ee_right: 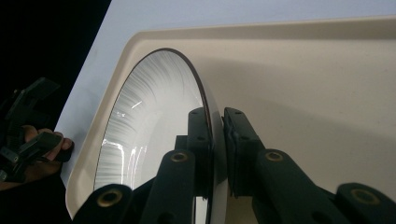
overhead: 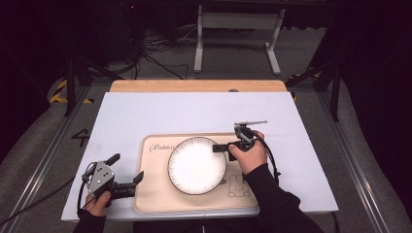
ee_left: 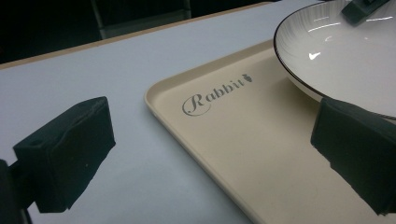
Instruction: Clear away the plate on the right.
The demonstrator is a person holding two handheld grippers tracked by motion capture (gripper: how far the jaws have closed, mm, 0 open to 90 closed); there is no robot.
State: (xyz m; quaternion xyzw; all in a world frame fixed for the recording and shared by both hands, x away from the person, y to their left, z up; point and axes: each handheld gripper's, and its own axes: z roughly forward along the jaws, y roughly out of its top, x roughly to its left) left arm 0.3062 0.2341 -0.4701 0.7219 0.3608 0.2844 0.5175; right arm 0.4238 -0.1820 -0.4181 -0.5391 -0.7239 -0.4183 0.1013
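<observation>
R tongs (ee_right: 215,140) clamped on plate (overhead: 197,165) rim, R side; plate on tray (overhead: 154,194), near its back edge. L tongs (overhead: 127,171) wide, at tray's L edge. Bench (overhead: 194,111) open behind.

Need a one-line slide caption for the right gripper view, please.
Right gripper shut on the rim of the white plate, which sits on the beige tray; left gripper waits open beyond.

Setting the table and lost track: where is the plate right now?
In the high view the plate sits in the middle of the beige tray, its right rim pinched by the right tongs.
</observation>
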